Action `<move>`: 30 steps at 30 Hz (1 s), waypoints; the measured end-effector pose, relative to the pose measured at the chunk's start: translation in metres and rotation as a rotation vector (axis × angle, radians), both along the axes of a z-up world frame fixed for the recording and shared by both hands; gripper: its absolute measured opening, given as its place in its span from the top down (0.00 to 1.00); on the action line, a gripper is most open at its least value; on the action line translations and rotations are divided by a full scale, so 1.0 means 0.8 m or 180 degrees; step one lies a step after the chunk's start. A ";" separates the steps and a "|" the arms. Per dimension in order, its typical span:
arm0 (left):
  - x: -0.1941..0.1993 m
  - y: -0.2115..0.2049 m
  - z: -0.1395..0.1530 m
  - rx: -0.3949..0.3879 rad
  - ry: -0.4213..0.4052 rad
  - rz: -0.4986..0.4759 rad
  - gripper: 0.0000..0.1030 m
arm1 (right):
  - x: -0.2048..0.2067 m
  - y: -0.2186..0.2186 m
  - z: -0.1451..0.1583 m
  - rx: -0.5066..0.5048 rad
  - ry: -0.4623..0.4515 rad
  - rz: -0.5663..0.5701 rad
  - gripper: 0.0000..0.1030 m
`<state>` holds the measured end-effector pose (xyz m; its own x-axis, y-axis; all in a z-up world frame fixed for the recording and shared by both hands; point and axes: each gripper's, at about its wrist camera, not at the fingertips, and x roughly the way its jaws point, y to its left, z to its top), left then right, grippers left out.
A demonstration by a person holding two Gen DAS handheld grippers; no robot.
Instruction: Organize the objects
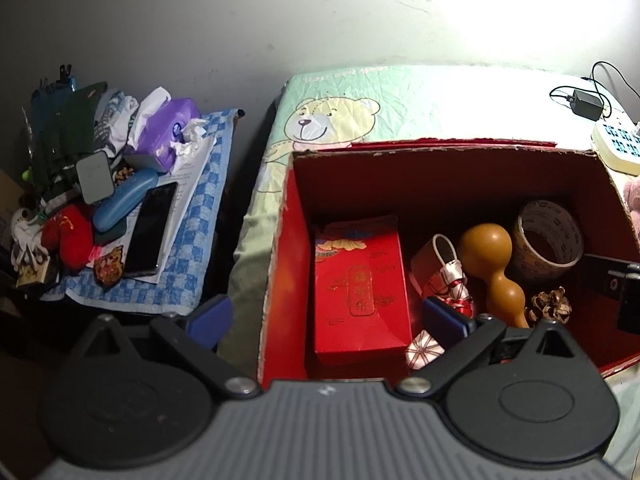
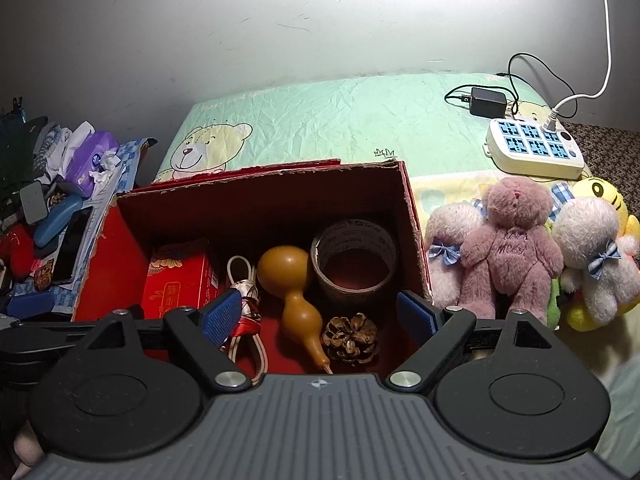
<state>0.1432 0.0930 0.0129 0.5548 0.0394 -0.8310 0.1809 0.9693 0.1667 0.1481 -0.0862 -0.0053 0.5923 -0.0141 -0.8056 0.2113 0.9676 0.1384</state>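
Right wrist view: red box [image 2: 120, 264] sits on the bed [image 2: 320, 120], holding tape roll [image 2: 354, 256], gourd [image 2: 294, 292] and pinecone [image 2: 351, 338]; its near wall is hidden behind the wide-open, empty right gripper [image 2: 320, 316]. Left gripper [image 1: 328, 316] also gapes empty.

A scuffed grey-white wall [image 2: 280, 20] fills the top of the frame, glaring brightly at upper right (source unseen). Below it, a mint bear-print bedsheet [image 2: 340, 120]; at left, 1 cluttered side table [image 1: 192, 240].
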 end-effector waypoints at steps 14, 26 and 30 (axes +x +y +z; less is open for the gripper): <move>0.013 -0.011 -0.011 -0.0023 0.0066 -0.0065 0.02 | 0.010 -0.005 -0.013 0.0122 0.0077 0.0005 0.16; 0.008 -0.015 -0.011 -0.0019 0.0009 -0.0122 0.02 | 0.011 -0.005 -0.016 -0.0014 0.0077 0.0028 0.17; 0.008 -0.013 -0.016 -0.0039 0.0059 -0.0104 0.02 | 0.010 -0.005 -0.016 -0.0038 0.0078 0.0009 0.17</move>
